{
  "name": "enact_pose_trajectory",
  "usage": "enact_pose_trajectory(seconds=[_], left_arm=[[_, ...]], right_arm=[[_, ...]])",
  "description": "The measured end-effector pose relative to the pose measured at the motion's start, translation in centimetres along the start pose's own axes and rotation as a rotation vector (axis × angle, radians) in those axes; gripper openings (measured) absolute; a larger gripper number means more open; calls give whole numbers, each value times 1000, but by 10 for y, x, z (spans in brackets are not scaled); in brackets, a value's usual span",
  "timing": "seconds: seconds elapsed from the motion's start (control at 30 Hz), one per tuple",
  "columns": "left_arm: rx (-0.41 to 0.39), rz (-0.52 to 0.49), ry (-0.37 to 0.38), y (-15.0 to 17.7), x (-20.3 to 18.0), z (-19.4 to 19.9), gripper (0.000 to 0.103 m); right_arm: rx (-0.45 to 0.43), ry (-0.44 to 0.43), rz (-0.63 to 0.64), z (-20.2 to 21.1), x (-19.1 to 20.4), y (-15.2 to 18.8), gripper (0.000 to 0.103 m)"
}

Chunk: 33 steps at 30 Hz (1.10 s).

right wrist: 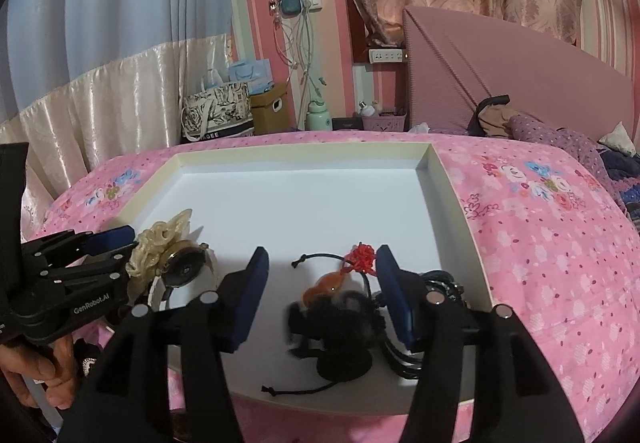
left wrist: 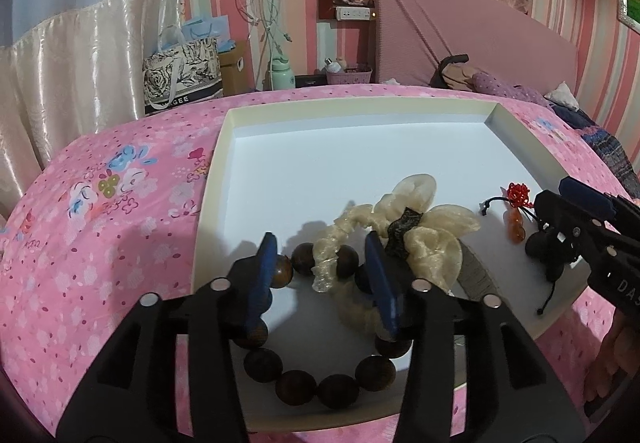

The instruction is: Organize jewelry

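Bedspread (left wrist: pixel 100 243), pink and floral, carries a shallow white tray (left wrist: pixel 360 111); striped walls behind; both grippers' jaws parted, holding nothing.

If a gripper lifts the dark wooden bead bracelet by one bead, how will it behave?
The dark wooden bead bracelet will probably sag into a loose loop, since it is separate round beads on a string. Smooth glossy beads may slip from the pads. It may drag the cream fabric scrunchie lying across it.

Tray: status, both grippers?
Left gripper open over bead bracelet. Right gripper open over black hair ties. Both lie in tray. Nothing blocking.
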<state>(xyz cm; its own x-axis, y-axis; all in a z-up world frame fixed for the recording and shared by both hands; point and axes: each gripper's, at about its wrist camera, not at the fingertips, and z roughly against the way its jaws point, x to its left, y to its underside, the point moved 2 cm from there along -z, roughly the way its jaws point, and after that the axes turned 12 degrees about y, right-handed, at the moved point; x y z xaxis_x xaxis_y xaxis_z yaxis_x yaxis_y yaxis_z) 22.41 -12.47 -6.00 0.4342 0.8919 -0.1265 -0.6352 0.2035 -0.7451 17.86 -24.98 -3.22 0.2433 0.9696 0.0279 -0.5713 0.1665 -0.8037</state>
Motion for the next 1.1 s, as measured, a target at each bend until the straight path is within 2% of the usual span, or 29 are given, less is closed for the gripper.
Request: enact_pose_trajectory(seconds=[0.13, 0.37, 0.5, 1.1], left_arm=[[-7, -2, 4, 0, -1, 2, 53], [-19, -13, -4, 1, -3, 4, 58], [-20, -19, -5, 1, -3, 4, 58], [-18, 2, 4, 2, 1, 5, 60]], right_arm=[[-11, 2, 2, 2, 2, 0, 66], [-41, 24, 27, 8, 7, 1, 67], [-62, 40, 51, 12, 12, 2, 73], [-65, 43, 41, 14, 8, 2, 75]])
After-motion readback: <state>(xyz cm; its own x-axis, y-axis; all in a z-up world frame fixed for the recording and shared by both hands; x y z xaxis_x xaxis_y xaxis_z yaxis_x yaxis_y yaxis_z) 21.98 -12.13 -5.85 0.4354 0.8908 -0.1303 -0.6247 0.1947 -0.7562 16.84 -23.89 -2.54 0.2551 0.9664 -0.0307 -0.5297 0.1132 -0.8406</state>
